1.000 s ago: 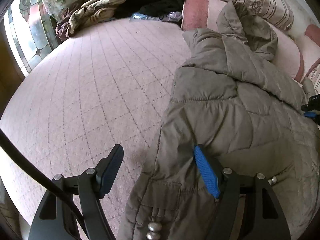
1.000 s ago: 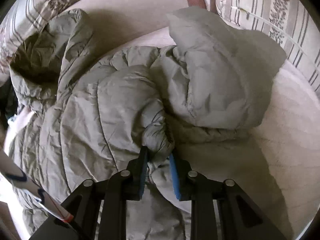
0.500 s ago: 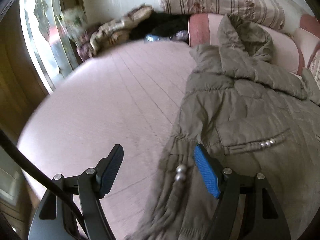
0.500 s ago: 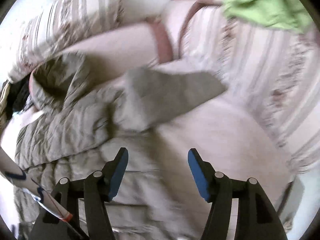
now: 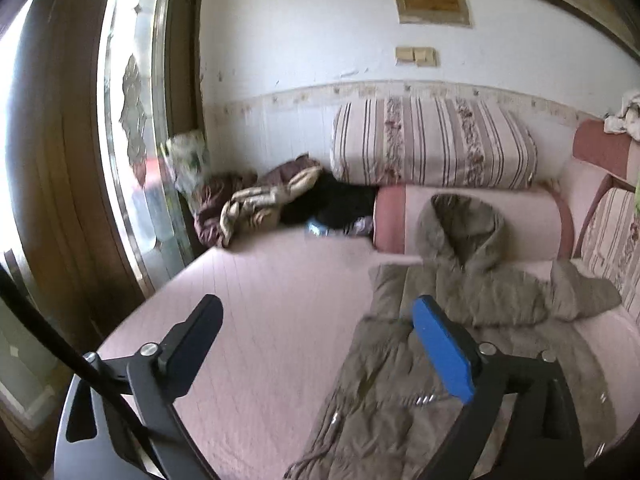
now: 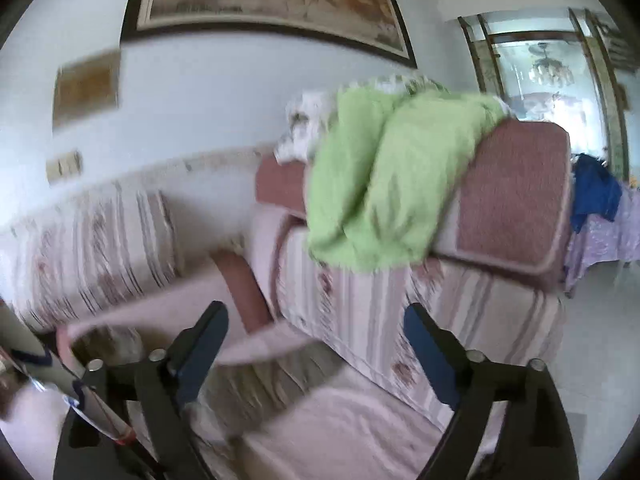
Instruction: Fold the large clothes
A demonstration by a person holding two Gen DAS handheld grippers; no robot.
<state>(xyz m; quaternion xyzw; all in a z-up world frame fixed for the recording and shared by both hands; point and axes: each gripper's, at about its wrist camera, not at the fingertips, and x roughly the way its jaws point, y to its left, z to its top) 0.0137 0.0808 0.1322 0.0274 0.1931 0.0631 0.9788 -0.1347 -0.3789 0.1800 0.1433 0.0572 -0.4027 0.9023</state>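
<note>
A large grey-brown hooded puffer jacket (image 5: 460,320) lies spread on the pink quilted bed cover (image 5: 272,320), hood toward the bolster, at the right of the left wrist view. My left gripper (image 5: 320,344) is open and empty, raised back from the jacket's left edge. In the right wrist view my right gripper (image 6: 316,344) is open and empty, lifted and pointing at the sofa back; only a blurred strip of the jacket (image 6: 272,380) shows low between the fingers.
A striped bolster (image 5: 432,144) and a pink bolster (image 5: 472,220) line the wall. A heap of brown and black clothes (image 5: 280,204) lies by the glass door (image 5: 132,120). A green blanket (image 6: 384,176) hangs over the sofa back (image 6: 512,200).
My right gripper let go of the jacket fold, opened and swung up and right. My left gripper stayed open and pulled back and up, away from the jacket.
</note>
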